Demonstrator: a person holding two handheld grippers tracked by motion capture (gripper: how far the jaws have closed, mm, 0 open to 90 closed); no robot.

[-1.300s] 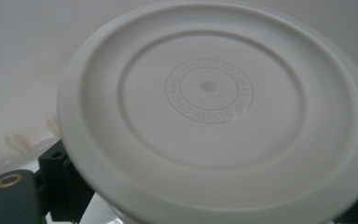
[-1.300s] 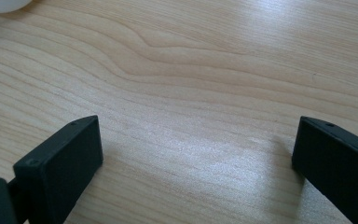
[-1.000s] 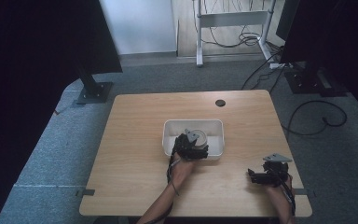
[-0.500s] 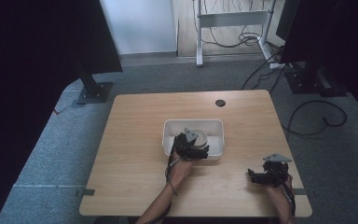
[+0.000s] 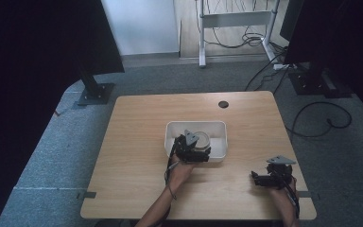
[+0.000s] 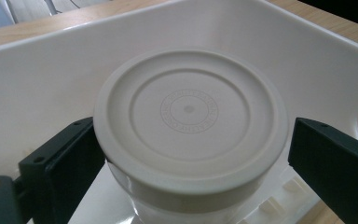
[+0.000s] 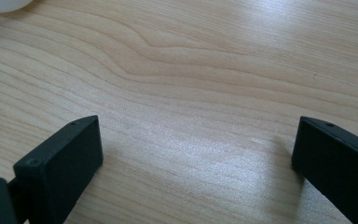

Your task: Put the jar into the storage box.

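Note:
A clear jar with a cream lid [image 6: 189,116] stands inside a white plastic bin [image 6: 51,84] at the middle of the wooden table [image 5: 137,137]. My left gripper [image 6: 191,158] reaches into the bin [image 5: 196,124] with its jaws on either side of the jar [image 5: 202,140]. The left jaw touches the lid's rim and the right jaw stands a little off it, so the gripper [image 5: 199,144] is open. My right gripper [image 5: 256,178] rests low over bare wood near the table's front right, open [image 7: 196,158] with nothing between its jaws.
A round cable hole [image 5: 223,104] sits near the table's far edge. Dark monitor stands [image 5: 94,90] and loose cables [image 5: 321,123] lie on the grey carpet beyond the table. A white corner of the bin [image 7: 2,4] shows at the top left of the right gripper view.
My left gripper has edged forward and slightly right into the bin, closing in around the jar. The right gripper has stayed put.

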